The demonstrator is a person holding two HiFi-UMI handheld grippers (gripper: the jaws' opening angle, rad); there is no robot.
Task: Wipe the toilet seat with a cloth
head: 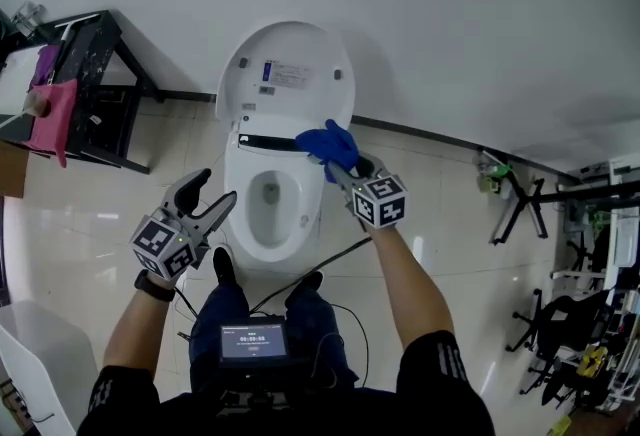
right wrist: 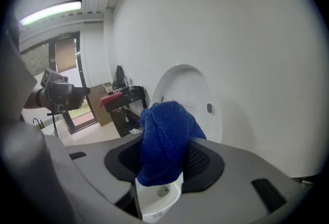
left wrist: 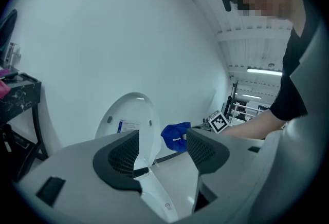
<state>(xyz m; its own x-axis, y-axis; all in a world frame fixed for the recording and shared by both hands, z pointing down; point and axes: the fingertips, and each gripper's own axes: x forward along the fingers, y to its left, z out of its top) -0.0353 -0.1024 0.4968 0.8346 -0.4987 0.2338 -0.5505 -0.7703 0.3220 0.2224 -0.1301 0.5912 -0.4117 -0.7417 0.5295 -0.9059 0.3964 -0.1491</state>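
The right tongs are pinched on a blue cloth. It is bunched between the pads and bulges up past the tips, with a short tail hanging beneath them. Just below and ahead of these tongs lies the toilet seat. The cloth sits at the seat's rear right corner, close under the raised lid; whether it presses on the seat I cannot tell. The left tongs are spread with nothing between them, held off on the far side of the bowl, near its front left.

To wipe well, I judge the wad should be lowered until the hanging tail flattens on the seat. It should then be dragged along the right side toward the front in one sweep, hard tips angled up so only cloth rubs. The grip looks bulky rather than deep, so a firm pinch matters or the cloth may pull out. The left tongs need not join in.
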